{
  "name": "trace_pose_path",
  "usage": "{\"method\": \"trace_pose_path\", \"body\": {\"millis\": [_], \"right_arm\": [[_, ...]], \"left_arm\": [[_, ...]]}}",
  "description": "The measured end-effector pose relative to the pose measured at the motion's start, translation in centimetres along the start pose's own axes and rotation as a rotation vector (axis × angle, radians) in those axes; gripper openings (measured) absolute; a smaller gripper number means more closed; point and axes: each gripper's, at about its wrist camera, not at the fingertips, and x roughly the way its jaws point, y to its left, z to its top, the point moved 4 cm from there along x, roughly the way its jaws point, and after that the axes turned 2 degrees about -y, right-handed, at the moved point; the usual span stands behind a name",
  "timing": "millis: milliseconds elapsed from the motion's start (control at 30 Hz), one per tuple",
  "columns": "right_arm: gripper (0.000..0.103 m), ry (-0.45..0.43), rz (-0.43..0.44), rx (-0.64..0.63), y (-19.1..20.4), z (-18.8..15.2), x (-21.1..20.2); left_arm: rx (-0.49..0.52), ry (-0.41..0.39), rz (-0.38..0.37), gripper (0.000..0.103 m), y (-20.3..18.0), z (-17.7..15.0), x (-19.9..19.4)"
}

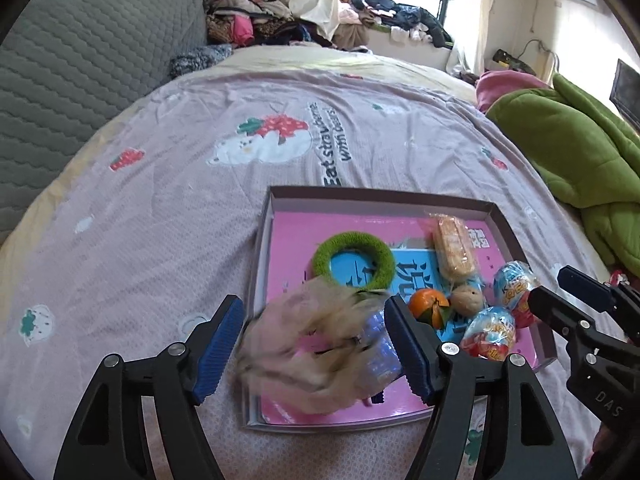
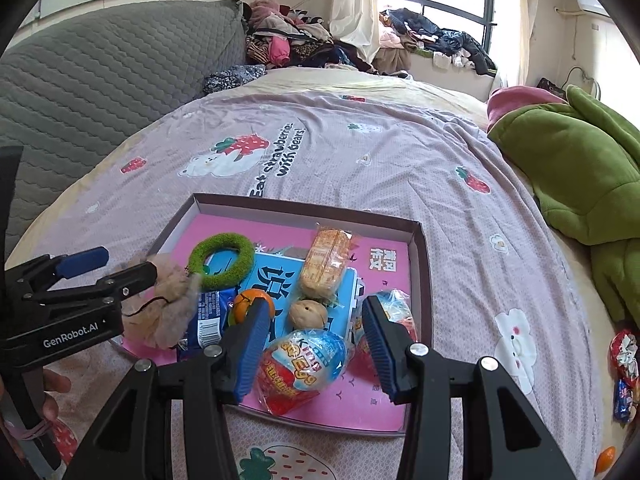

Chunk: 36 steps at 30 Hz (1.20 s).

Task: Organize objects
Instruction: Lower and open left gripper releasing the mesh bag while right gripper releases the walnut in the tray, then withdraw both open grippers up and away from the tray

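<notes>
Pink tray [image 2: 384, 408], "Kinder Joy" egg [image 2: 308, 364], "GenRobot.AI" left gripper [image 2: 116, 270]

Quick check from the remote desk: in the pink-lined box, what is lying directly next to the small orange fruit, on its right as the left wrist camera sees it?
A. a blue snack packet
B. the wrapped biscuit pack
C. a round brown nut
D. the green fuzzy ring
C: the nut sits right beside the orange fruit in the box; the green ring and biscuit pack lie farther back.
</notes>
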Motion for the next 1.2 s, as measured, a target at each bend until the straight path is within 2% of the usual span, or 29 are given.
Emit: {"method": "trace_pose_path", "body": {"millis": [200, 367, 500, 600, 667, 800, 1067, 1200], "right_arm": [[0.048, -0.008, 0.005, 0.01, 0.1, 0.2, -0.8], [0.048, -0.057, 0.014, 0.036, 0.0, 0.7, -3.4], [0.058, -0.094, 0.019, 0.059, 0.0, 1.0, -5.5], [0.059, -0.111, 0.021, 0.067, 0.1, 1.1, -6.8], [0.059, -0.119, 0.015, 0.065, 0.2, 1.0, -7.8], [0.06, -0.138, 0.009, 0.072, 0.1, 0.8, -9.7], [0.064, -0.175, 0.008, 0.081, 0.6, -0.4, -14.0], [0.064, -0.174, 0.005, 0.077, 1.1, -1.5, -15.4]], "left_arm": [[0.012, -0.032, 0.004, 0.074, -0.5, 0.4, -2.1], [0.015, -0.072, -0.002, 0.074, -1.0, 0.8, -5.0], [0.011, -0.095, 0.001, 0.074, -1.3, 0.7, -7.1], [0.017, -0.105, 0.022, 0.074, -1.5, 0.6, -8.5], [0.012, -0.113, 0.01, 0.074, -1.6, 0.5, -9.5], [0.019, -0.129, 0.028, 0.074, -1.8, 0.0, -11.4], [0.011, -0.144, 0.014, 0.074, -1.9, -1.9, -15.1], [0.01, -0.143, 0.048, 0.074, -1.8, -3.3, -16.4]]}}
